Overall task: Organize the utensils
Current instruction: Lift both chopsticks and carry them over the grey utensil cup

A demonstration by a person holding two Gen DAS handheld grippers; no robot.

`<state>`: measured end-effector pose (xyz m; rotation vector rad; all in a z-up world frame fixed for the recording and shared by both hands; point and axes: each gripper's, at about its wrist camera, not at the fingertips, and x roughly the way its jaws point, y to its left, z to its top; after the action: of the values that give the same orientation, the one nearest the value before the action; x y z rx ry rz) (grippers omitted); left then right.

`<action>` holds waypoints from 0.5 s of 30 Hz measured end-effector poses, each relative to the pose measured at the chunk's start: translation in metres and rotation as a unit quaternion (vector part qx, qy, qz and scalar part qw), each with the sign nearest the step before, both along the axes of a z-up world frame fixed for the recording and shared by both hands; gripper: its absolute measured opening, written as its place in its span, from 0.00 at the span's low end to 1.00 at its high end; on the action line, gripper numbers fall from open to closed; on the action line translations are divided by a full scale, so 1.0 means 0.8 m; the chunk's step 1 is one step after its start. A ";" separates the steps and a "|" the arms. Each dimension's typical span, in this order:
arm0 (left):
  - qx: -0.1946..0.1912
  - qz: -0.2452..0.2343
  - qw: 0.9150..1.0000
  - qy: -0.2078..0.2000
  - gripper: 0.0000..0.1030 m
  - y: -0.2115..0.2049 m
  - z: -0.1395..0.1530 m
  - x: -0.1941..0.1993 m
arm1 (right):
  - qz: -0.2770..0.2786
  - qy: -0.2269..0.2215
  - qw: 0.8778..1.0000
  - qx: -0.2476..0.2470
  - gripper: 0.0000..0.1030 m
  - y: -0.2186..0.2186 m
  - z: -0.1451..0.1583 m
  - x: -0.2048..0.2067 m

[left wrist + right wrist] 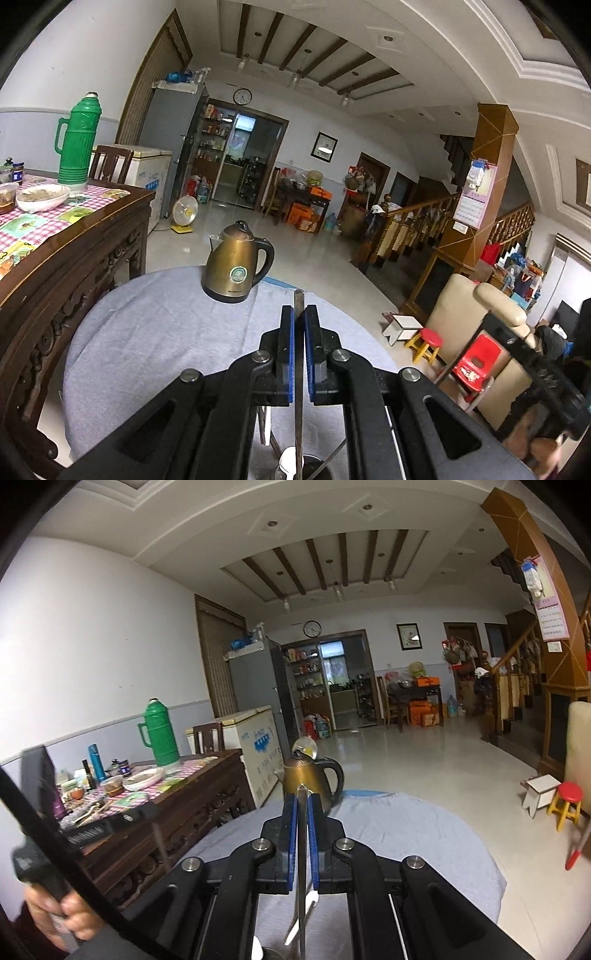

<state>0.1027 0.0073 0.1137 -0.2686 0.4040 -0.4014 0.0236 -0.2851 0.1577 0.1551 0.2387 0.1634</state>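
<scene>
My left gripper (299, 314) is shut on a thin metal utensil handle (298, 373) that stands upright between the blue pads. Its lower end reaches down into a dark cup (308, 466) at the bottom edge, where a white spoon (287, 463) also sits. My right gripper (303, 801) is shut on another metal utensil handle (302, 864), held upright, its lower end near a cup rim (273, 952) with white utensils (310, 901). Both grippers hang above a round table with a grey cloth (155, 332).
A brass electric kettle (236, 264) stands at the far side of the round table and shows in the right wrist view (314, 775). A wooden table (74, 236) with a green thermos (77, 142) and dishes is on the left. Stools and chairs (476, 363) stand to the right.
</scene>
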 end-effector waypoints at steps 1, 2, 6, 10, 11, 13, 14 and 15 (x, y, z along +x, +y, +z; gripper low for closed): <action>0.000 0.003 1.000 -0.004 0.05 -0.001 -0.002 -0.003 | 0.005 -0.001 1.000 0.002 0.06 0.004 0.001 -0.002; -0.001 0.006 1.000 -0.008 0.05 -0.002 -0.006 -0.004 | 0.008 0.000 1.000 0.004 0.06 0.006 0.002 -0.004; -0.012 0.017 1.000 -0.014 0.05 -0.004 -0.022 -0.009 | 0.022 -0.001 1.000 0.010 0.06 0.022 -0.007 -0.010; -0.023 0.041 0.999 -0.015 0.05 -0.004 -0.044 -0.017 | 0.030 0.011 0.999 0.004 0.06 0.046 -0.031 -0.013; -0.020 0.051 0.998 -0.018 0.05 -0.004 -0.050 -0.019 | 0.031 0.015 0.999 0.000 0.06 0.050 -0.038 -0.012; -0.011 0.066 0.998 -0.020 0.05 -0.007 -0.060 -0.021 | 0.031 0.023 0.999 -0.007 0.06 0.057 -0.051 -0.012; -0.010 0.069 0.997 -0.020 0.05 -0.007 -0.063 -0.021 | 0.032 0.028 0.999 -0.008 0.06 0.060 -0.058 -0.011; -0.009 0.072 0.997 -0.018 0.05 -0.007 -0.069 -0.021 | 0.032 0.032 0.999 -0.007 0.06 0.061 -0.062 -0.011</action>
<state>0.0856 0.0015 0.0587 -0.3059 0.3442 -0.2689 0.0146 -0.2362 0.1079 0.1394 0.3088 0.2212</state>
